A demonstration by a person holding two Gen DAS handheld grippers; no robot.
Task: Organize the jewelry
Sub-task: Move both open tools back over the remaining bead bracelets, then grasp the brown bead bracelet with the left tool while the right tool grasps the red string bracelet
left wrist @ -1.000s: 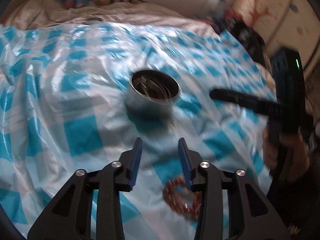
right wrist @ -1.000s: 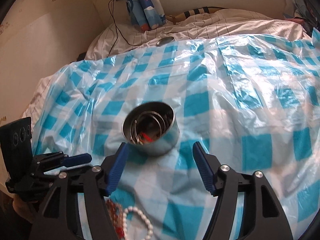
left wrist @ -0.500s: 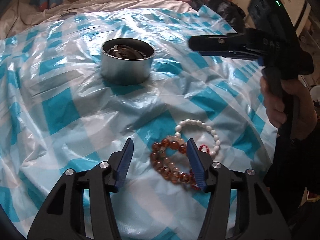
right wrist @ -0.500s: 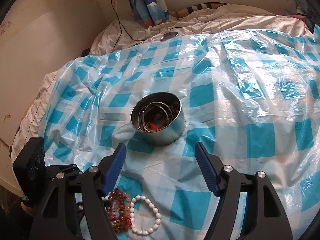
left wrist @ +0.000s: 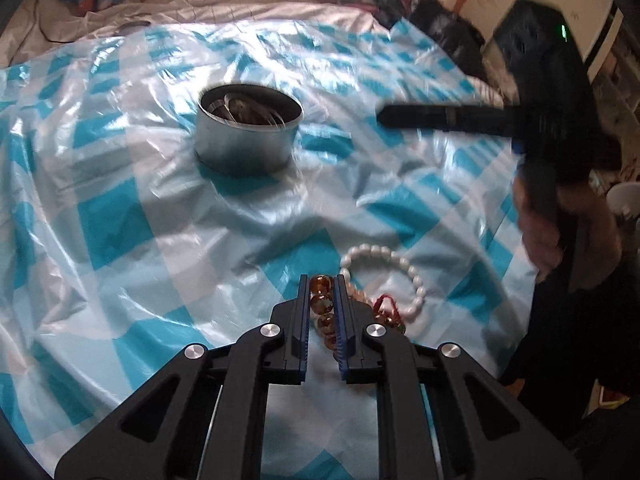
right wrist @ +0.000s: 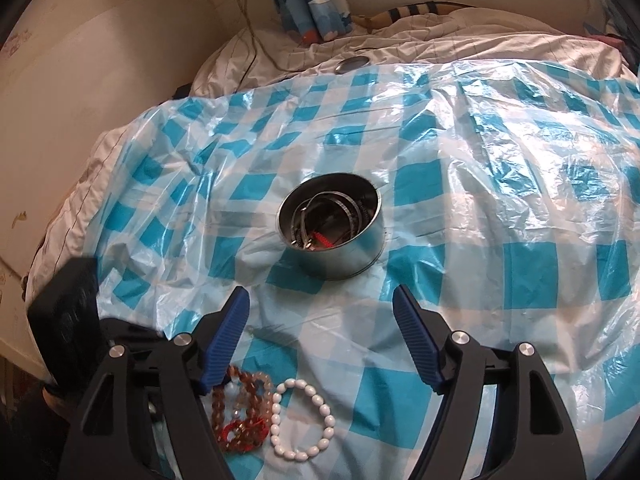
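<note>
1. Crinkled blue-and-white checked plastic sheet (right wrist: 520, 280) covers the bed, slippery and uneven.
2. Beyond my grippers stands the metal tin (right wrist: 332, 236), already holding bangles.
3. My right gripper (right wrist: 320, 344) hangs wide and opening, nothing between its jaws.
4. My left gripper (left wrist: 322, 316) is closing on the amber bead bracelet (left wrist: 320, 304), narrow now.
5. Touching it lies the white bead bracelet (left wrist: 384, 276) (and a red tassel (left wrist: 386, 304)); lifting could snag and drag those, or round beads could slip out.
</note>
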